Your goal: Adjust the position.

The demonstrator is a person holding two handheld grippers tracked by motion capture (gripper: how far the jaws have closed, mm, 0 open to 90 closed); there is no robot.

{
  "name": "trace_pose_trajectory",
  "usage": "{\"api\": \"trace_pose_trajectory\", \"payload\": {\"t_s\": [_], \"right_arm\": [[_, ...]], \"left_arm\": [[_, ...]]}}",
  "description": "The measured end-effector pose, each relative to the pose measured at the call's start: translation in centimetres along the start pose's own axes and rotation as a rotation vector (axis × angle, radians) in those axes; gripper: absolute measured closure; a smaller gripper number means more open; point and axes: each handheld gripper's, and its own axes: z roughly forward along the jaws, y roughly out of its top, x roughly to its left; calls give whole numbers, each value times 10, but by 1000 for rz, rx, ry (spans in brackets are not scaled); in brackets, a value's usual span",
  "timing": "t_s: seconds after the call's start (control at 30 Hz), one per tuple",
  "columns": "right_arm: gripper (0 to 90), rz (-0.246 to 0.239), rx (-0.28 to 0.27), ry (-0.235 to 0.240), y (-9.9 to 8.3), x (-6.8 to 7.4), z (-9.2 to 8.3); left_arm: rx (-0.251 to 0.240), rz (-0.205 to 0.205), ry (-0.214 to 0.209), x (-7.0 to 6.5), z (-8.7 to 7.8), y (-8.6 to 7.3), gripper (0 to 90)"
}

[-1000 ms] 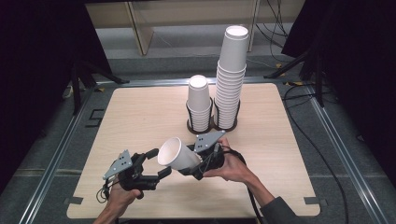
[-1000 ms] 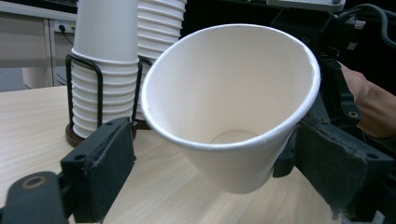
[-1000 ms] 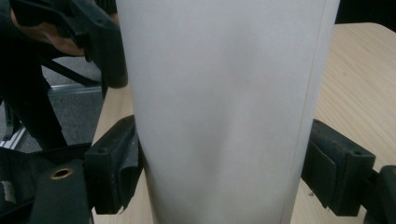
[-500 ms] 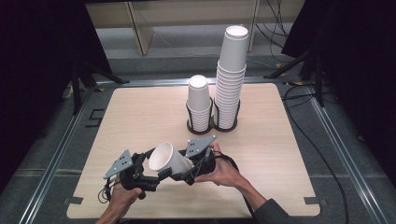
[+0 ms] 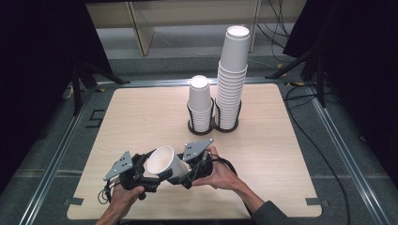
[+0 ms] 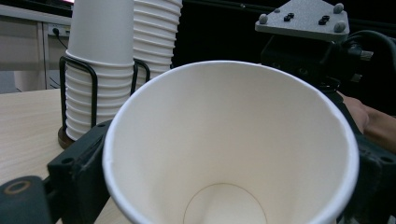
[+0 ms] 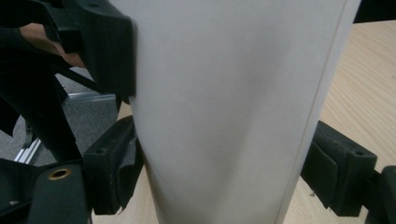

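Lying tilted between the two grippers near the front edge of the table [image 5: 141, 112], a white paper cup [image 5: 164, 163] has its open mouth turned up and toward the left. The right gripper [image 5: 187, 174] holds the cup by its lower body: in the right gripper view its two black jaws press against the cup's wall on either side, so it is clamped on the cup. The left gripper [image 5: 149, 176] meets the cup at the rim end. In the left gripper view the cup's mouth opens straight at the camera, with a black jaw at each side of the rim, and in the right gripper view a black pad of the left gripper lies flat against the cup's wall at upper left. Both of its jaws appear to touch the cup, so it too looks closed on the cup. A hand [image 5: 126, 197] grips the left gripper from below, and the other hand [image 5: 220, 172] wraps the right one.

Farther back, near the middle of the table, two black wire holders stand side by side. The left one holds a short stack of cups [image 5: 200, 102]; the right one holds a much taller stack [image 5: 232, 75].
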Motion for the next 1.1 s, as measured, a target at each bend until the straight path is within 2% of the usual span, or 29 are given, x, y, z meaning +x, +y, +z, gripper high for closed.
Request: {"api": "trace_pose_trajectory", "payload": {"t_s": [0.13, 0.27, 0.37, 0.5, 0.57, 0.73, 0.8, 0.87, 0.97, 1.1], "right_arm": [[196, -7, -1, -7, -1, -1, 1], [153, 40, 7, -11, -3, -2, 1], [152, 28, 20, -23, -5, -4, -1], [155, 60, 40, -30, -10, -5, -6], [156, 62, 52, -47, -14, -6, -11], [156, 78, 57, -100, -21, -10, -26], [157, 78, 55, -126, -24, -12, -33], [159, 88, 59, -158, -28, -12, -41], [164, 100, 68, -182, -32, -11, -50], [171, 114, 72, -228, -40, -13, -63]], "left_arm": [[0, 19, 5, -1, 0, 1, 100], [-4, 28, 9, -2, -1, 2, 105], [-8, 35, 20, 0, -3, 4, 106], [-10, 28, 33, 1, -5, 6, 105], [-9, 40, 40, 2, -6, 7, 105], [-11, 65, 91, 5, -7, 11, 104], [-5, 77, 130, 9, -9, 14, 104], [-11, 94, 158, 14, -10, 16, 104], [-4, 136, 208, 23, -12, 20, 103], [0, 142, 280, 39, -13, 23, 103]]}}
